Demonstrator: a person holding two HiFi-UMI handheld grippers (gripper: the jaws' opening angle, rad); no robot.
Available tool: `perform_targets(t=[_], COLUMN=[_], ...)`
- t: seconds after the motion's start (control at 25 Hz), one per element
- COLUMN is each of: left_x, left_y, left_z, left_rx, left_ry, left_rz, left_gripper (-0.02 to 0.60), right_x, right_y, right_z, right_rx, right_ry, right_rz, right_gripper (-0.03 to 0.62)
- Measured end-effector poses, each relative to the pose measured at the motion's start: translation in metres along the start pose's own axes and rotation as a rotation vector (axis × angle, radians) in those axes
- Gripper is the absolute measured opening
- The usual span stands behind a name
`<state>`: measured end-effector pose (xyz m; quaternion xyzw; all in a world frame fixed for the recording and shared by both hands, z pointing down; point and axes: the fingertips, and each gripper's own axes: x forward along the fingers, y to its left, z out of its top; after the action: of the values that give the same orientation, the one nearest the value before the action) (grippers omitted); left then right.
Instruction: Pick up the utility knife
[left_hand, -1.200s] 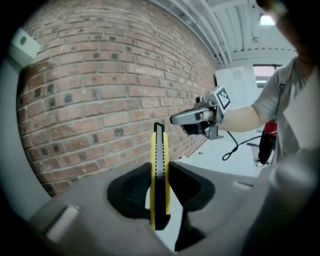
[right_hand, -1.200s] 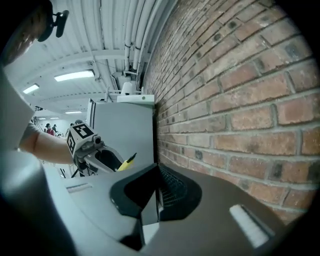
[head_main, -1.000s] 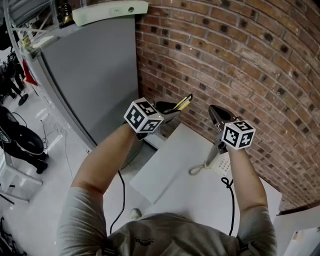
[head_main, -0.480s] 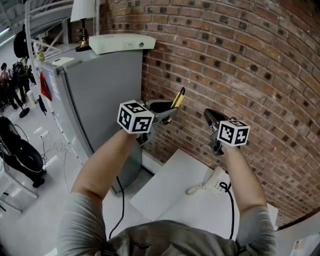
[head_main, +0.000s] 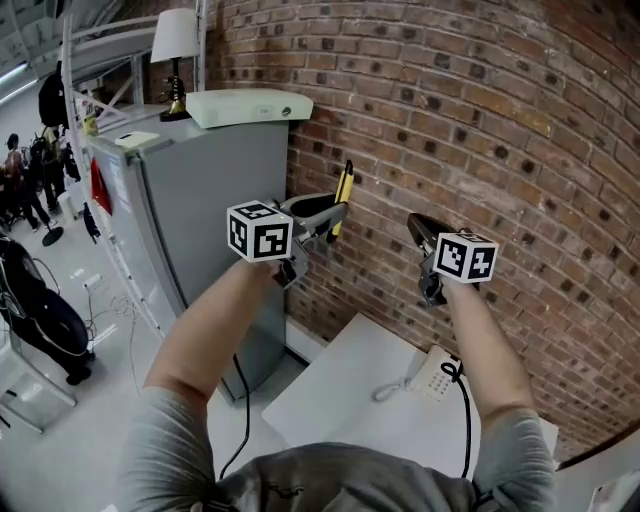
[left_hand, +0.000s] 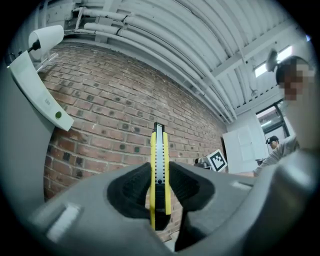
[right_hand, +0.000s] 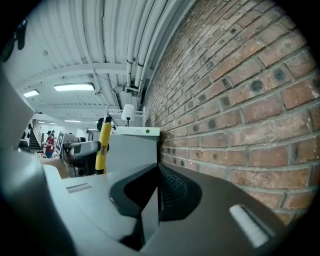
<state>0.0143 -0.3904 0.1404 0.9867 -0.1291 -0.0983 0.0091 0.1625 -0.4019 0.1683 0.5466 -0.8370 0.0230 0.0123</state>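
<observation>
the left gripper pinches the yellow-and-black plastic utility knife upright between its dark pads (tip pointing up), raised before the red brick wall, above the white desk's far edge. the right gripper, beside it, has its jaws pressed together on nothing.

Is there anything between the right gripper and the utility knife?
No. In the head view the gap from right gripper to utility knife is bare, brick wall behind.
</observation>
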Motion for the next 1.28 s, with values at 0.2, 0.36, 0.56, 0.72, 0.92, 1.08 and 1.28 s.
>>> perform_targets(t=[0.2, 0.36, 0.56, 0.72, 0.92, 1.08, 1.28], left_x=[0.0008, -0.0004, -0.0023, -0.0035, -0.0021, -0.0013, -0.0004], left_y=[0.0004, 0.0012, 0.0009, 0.0032, 0.0042, 0.0046, 0.0048], left_z=[0.0058, 0.0068, 0.0055, 0.0050, 0.0065, 0.0083, 0.0068], left_rx=[-0.022, -0.035, -0.035, -0.040, -0.039, -0.037, -0.035], left_ry=[-0.029, -0.039, -0.038, -0.036, -0.039, -0.039, -0.036], left_rz=[-0.005, -0.001, -0.003, -0.003, -0.003, -0.004, -0.007], left_gripper=[0.115, 0.115, 0.115, 0.115, 0.115, 0.115, 0.115], right_x=[0.0009, 0.0015, 0.0025, 0.0057, 0.0059, 0.0061, 0.0061], right_y=[0.0004, 0.0017, 0.0009, 0.0005, -0.0040, -0.0065, -0.0068], right_z=[0.0053, 0.0071, 0.0049, 0.0022, 0.0053, 0.0053, 0.0021], right_rx=[-0.008, -0.011, -0.003, 0.004, 0.029, 0.017, 0.007], right_ry=[0.001, 0.002, 0.001, 0.005, -0.018, -0.011, -0.006], right_rz=[0.005, 0.008, 0.009, 0.007, 0.016, 0.008, 0.002], right_gripper=[0.009, 0.009, 0.009, 0.009, 0.008, 0.008, 0.008])
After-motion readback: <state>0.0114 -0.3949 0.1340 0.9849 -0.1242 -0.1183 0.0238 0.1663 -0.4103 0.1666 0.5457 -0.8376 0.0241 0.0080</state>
